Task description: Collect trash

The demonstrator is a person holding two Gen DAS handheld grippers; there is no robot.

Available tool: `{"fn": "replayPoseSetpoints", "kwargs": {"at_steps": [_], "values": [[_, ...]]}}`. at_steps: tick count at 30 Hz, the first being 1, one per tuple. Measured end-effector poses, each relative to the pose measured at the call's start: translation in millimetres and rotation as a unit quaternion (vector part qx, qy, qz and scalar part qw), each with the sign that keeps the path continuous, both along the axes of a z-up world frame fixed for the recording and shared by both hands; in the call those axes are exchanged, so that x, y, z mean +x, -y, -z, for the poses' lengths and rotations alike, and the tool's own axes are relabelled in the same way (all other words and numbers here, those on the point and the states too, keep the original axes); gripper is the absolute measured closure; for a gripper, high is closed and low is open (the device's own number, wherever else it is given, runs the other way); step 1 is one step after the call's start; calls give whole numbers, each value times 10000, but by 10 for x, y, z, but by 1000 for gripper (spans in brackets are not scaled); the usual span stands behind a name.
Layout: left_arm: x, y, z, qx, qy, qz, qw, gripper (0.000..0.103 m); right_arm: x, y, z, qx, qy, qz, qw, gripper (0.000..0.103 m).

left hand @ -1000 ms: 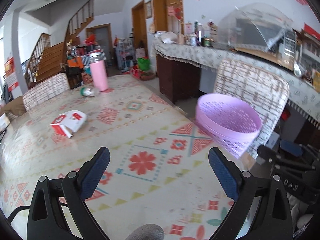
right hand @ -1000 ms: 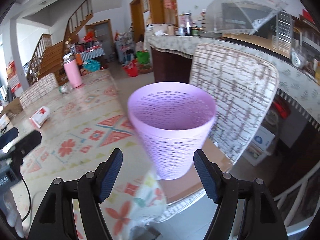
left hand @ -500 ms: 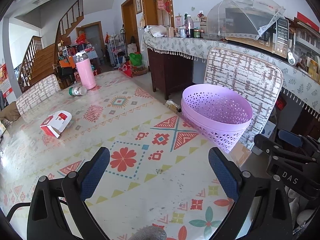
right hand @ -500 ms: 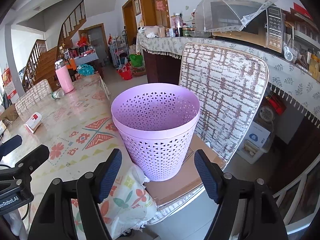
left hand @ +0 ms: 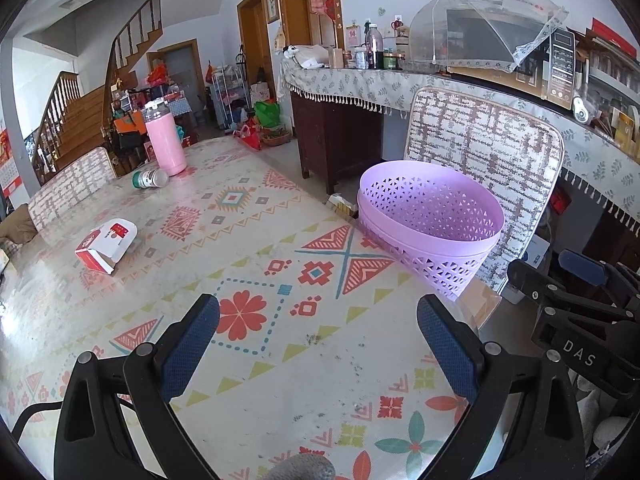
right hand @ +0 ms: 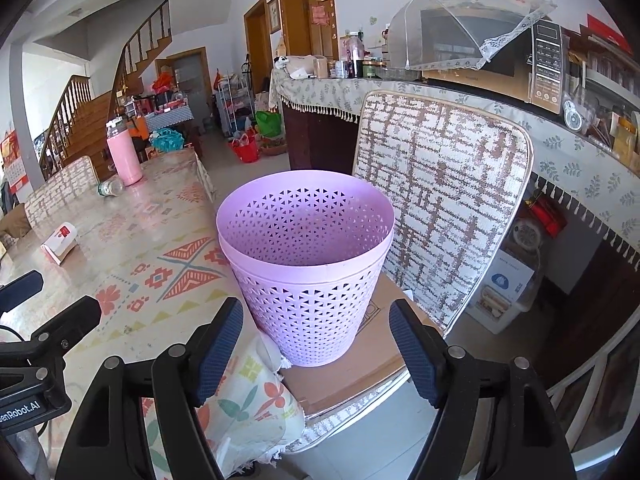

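Both hand-held grippers are wide open and hold nothing: the left hand-held gripper [left hand: 318, 344] hovers over the near end of the tabletop [left hand: 248, 364], and the right hand-held gripper [right hand: 316, 348] points at the bin [right hand: 306, 264] from just in front of it. Going left to right in the left wrist view, a red and white carton [left hand: 106, 244] lies on its side toward the left of the patterned cloth, well apart from either gripper. Farther back a small bottle [left hand: 150, 179] lies tipped over, just beside an upright pink flask [left hand: 165, 142], which looks like something to keep and not trash. At the right, off the tabletop's edge, the purple bin stands upright on cardboard [right hand: 360, 360] laid on a chair [right hand: 440, 216] seat, its mouth open and, as far as the right wrist view shows, with nothing inside. Judging from this, collecting has not begun: the bin seems set in place to receive, but both the carton and the bottle are yet to be picked up and dropped in. The carton is the nearer piece for the left gripper, so it is likely the first target; the bottle calls for a longer reach.
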State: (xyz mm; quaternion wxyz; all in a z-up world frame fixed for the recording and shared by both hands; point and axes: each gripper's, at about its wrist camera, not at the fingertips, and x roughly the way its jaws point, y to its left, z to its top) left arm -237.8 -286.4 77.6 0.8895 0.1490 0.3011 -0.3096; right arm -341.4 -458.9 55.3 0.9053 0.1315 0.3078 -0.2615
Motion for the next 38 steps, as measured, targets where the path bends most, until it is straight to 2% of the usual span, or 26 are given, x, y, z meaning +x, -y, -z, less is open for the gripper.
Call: {"fn": "replayPoseSetpoints", "kwargs": {"at_steps": [18, 38], "values": [[-11, 55, 60, 97, -166, 138, 9997, 5, -25, -1, 22, -72, -20, 46, 10000, 22], [-59, 164, 137, 254, -169, 279, 9991, 5, -112, 137, 87, 37, 61, 217, 9997, 19]]}}
